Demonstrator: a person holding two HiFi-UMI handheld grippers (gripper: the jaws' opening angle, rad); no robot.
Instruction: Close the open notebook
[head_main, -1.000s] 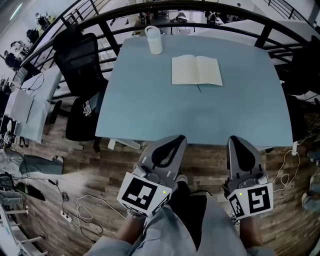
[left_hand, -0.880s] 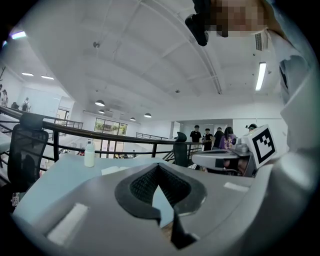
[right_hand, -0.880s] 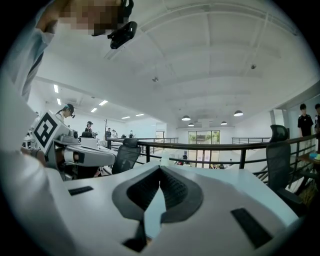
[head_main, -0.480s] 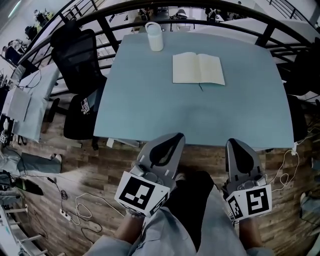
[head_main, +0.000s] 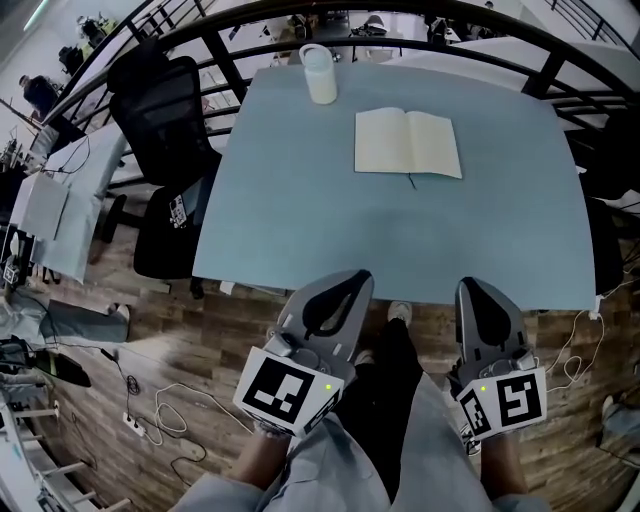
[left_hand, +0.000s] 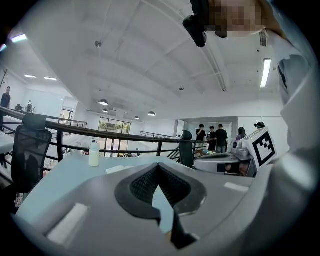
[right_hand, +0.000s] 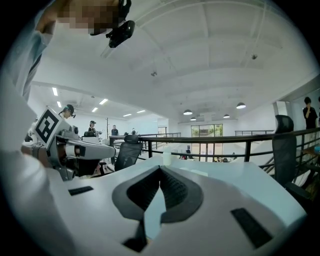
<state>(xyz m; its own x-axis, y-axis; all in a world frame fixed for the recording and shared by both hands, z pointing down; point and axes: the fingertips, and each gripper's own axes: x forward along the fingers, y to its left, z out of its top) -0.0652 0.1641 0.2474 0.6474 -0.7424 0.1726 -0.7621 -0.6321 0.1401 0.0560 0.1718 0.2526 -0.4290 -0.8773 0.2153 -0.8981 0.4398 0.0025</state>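
Fingers (left_hand: 135, 190) on the left gripper (head_main: 343, 283) and right gripper (head_main: 477, 292) are pressed shut, nothing gripped, and held low in frame off the table (head_main: 300, 200) edge, probably because the notebook (head_main: 408, 144), laid open upper right, isn't reached yet.

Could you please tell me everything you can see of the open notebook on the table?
The open notebook with cream, blank-looking pages lies flat and face up on the far right part of the pale blue table top. Its centre crease runs away from the person. A thin dark ribbon marker pokes out at its near edge. Nothing but the table touches it.
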